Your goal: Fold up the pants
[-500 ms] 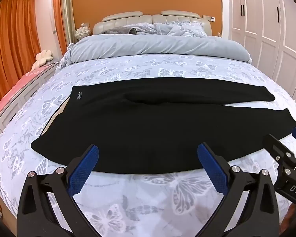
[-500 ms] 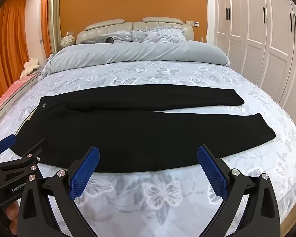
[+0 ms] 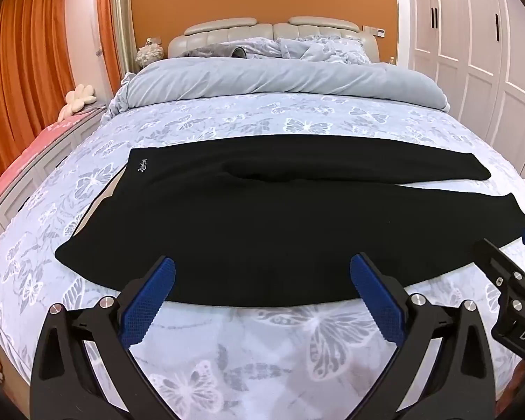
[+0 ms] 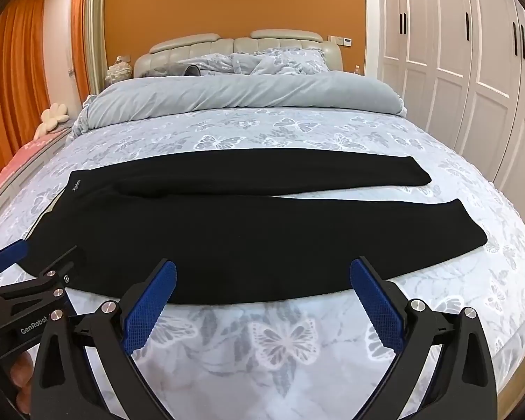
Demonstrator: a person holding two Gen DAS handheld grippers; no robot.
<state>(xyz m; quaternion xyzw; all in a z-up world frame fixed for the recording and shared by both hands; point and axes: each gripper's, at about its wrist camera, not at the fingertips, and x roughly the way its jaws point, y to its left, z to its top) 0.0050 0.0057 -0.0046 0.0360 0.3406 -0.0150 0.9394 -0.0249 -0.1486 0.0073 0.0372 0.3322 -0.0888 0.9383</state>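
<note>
Black knit pants (image 3: 280,224) are spread flat across the butterfly-print grey bedspread (image 3: 248,343), legs to the right. The left gripper (image 3: 262,276) and right gripper (image 4: 262,278) are held with blue-padded jaws spread wide, nothing pinched, just short of the near pant edge.

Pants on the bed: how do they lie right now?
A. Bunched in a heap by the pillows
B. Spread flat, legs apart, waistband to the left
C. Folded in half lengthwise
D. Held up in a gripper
B: the pants lie flat on the bed, the two legs splayed to the right, the labelled waistband at the left.
</note>
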